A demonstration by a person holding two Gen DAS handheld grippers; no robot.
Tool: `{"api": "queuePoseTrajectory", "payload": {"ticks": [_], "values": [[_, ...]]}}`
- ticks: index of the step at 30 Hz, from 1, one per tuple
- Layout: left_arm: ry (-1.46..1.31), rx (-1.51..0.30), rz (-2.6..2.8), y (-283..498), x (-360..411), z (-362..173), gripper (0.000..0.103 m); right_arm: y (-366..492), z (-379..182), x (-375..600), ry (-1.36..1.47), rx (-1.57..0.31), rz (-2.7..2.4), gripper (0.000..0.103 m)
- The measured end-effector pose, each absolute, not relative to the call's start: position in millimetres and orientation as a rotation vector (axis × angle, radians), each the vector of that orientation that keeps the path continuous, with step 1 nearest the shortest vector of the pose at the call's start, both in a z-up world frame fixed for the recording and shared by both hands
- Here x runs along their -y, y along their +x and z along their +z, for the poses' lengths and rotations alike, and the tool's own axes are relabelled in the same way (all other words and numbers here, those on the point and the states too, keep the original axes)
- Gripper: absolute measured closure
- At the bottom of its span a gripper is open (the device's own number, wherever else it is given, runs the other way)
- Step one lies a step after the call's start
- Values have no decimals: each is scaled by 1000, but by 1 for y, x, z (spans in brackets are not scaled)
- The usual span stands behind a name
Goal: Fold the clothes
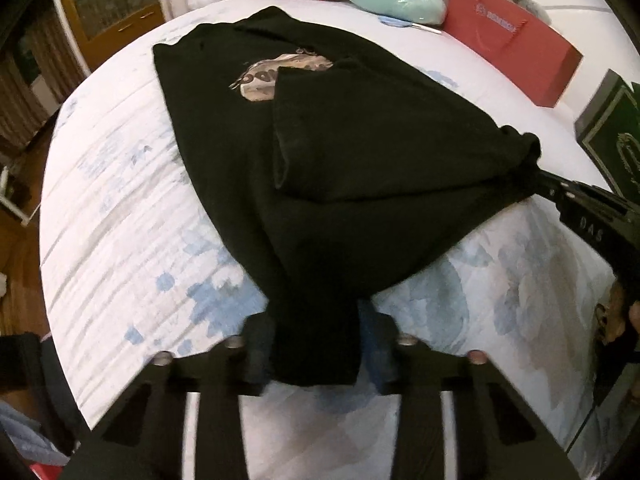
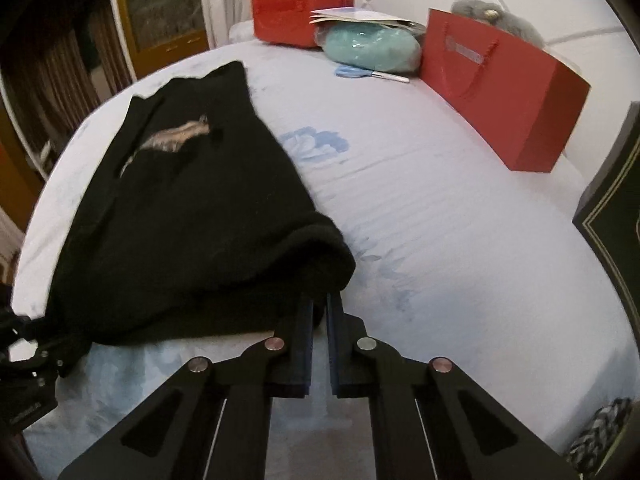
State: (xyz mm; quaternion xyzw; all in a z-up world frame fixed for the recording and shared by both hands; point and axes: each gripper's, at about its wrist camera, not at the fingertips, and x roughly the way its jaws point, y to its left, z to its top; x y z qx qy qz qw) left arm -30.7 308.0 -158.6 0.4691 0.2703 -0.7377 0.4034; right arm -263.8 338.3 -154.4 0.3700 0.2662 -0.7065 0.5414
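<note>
A black T-shirt (image 1: 360, 148) with a pale printed picture lies partly folded on the bed, its near end lifted off the sheet. My left gripper (image 1: 318, 344) is shut on a bunched corner of the shirt's near edge. My right gripper (image 2: 319, 300) is shut on the other near corner of the shirt (image 2: 180, 220), where the cloth rolls over the fingertips. The right gripper also shows in the left wrist view (image 1: 536, 178) at the right, pinching the cloth. The left gripper shows at the left edge of the right wrist view (image 2: 60, 340).
The bed (image 2: 440, 220) has a white sheet with blue flowers. At its far side stand a red paper bag (image 2: 508, 92), a red case (image 2: 300, 12), a teal bundle (image 2: 372, 48) under papers, and a pen (image 2: 384, 76). A dark green box (image 2: 612, 232) is at right.
</note>
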Motion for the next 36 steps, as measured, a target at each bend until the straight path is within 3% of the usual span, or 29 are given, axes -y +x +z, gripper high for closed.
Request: {"api": "queuePoseTrajectory", "payload": {"ticks": [20, 25, 33, 36], "values": [[1044, -690, -2054, -20, -216, -68, 83, -244, -59, -292, 747, -449, -1731, 98], [1011, -720, -2082, -10, -137, -54, 83, -232, -38, -219, 694, -461, -1705, 98], [1047, -796, -2061, -2, 48, -65, 83, -227, -61, -46, 791, -532, -1664, 98], [1120, -825, -2066, -9, 110, -81, 76, -225, -69, 19, 828, -558, -1648, 95]]}}
